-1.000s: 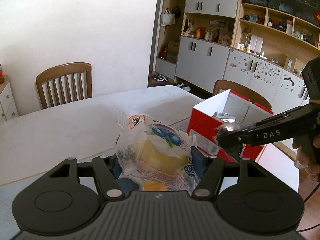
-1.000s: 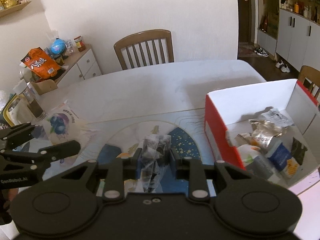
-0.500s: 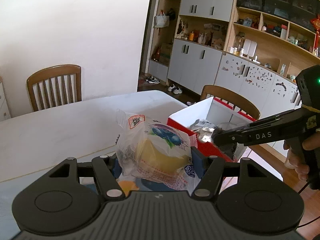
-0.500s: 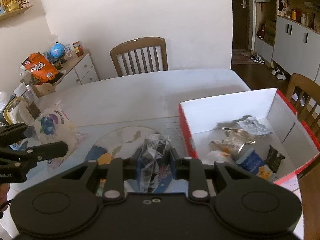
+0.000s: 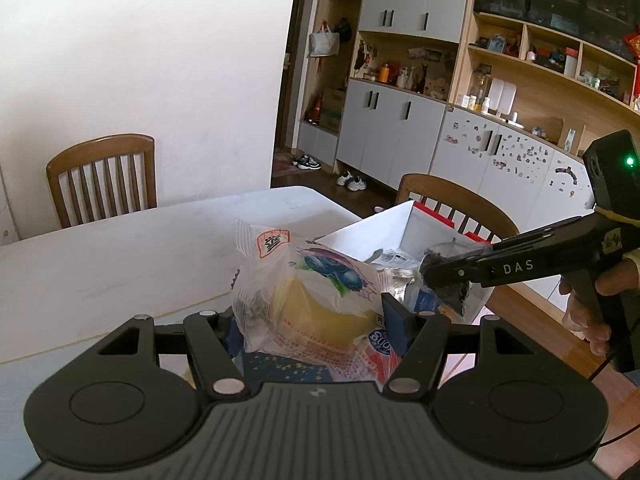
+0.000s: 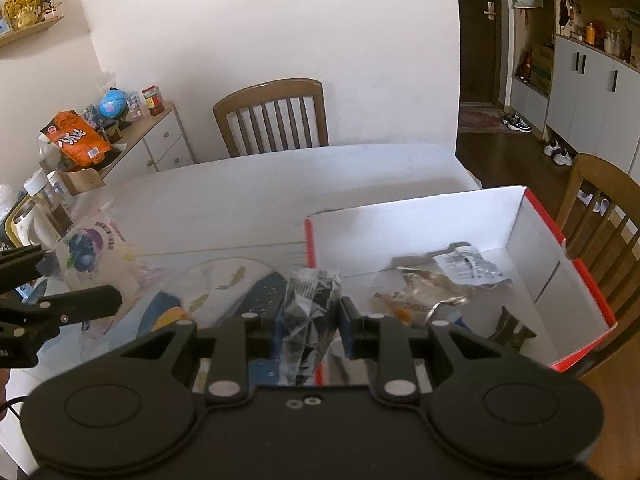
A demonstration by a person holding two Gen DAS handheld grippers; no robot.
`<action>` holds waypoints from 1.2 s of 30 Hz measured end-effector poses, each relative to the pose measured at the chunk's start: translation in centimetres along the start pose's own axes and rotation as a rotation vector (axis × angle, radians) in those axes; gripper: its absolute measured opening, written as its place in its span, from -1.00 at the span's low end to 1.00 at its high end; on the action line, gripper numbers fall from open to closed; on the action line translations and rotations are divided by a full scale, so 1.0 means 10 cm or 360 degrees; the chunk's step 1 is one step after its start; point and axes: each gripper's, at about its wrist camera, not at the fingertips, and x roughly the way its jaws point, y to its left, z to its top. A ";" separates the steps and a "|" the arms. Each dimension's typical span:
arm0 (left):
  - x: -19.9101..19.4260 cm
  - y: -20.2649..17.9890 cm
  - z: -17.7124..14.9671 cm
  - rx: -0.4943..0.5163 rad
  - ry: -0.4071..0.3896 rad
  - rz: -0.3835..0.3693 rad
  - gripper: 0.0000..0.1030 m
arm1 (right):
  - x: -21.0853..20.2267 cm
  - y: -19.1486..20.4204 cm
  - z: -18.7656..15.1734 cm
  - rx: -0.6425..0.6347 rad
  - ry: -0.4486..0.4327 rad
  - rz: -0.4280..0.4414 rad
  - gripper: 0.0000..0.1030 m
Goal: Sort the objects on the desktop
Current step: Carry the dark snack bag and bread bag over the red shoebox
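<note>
My left gripper (image 5: 312, 320) is shut on a clear bread bag (image 5: 308, 292) with a blueberry print and a yellow bun, held above the table near the box. It also shows in the right wrist view (image 6: 92, 252). My right gripper (image 6: 308, 316) is shut on a dark crinkled wrapper (image 6: 308, 312) at the near left corner of the red box (image 6: 592, 288). The wrapper also shows in the left wrist view (image 5: 452, 296). The white-lined box holds several wrappers (image 6: 468, 266) and packets.
A patterned mat (image 6: 224, 292) lies on the white table (image 6: 280, 188). Wooden chairs stand at the far side (image 6: 276, 116) and at the right (image 6: 600, 200). A side cabinet (image 6: 160, 148) at the left carries snacks and jars. Bottles (image 6: 44, 204) stand at the table's left edge.
Both grippers moved right toward the red box with their loads. The right gripper now hangs over the box's near left corner, and the left gripper is closer to the box's side.
</note>
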 end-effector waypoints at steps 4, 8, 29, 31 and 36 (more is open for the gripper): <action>0.13 -0.11 0.03 -0.0002 0.0011 0.0006 0.28 | 0.00 -0.17 0.02 0.0003 0.0004 0.0011 -0.49; 0.26 -0.24 0.08 0.0002 0.0017 0.0002 0.28 | 0.01 -0.35 0.03 0.0003 0.0008 0.0014 -0.49; 1.14 -0.83 0.24 0.0123 0.0162 -0.0116 0.28 | 0.01 -1.20 0.10 0.0036 0.0028 -0.0085 -0.49; 1.25 -0.85 0.25 0.0117 0.0198 -0.0126 0.28 | 0.05 -1.25 0.11 0.0040 0.0036 -0.0094 -0.49; 1.52 -0.90 0.23 0.0127 0.0287 -0.0152 0.28 | 0.15 -1.41 0.12 0.0061 0.0055 -0.0116 -0.49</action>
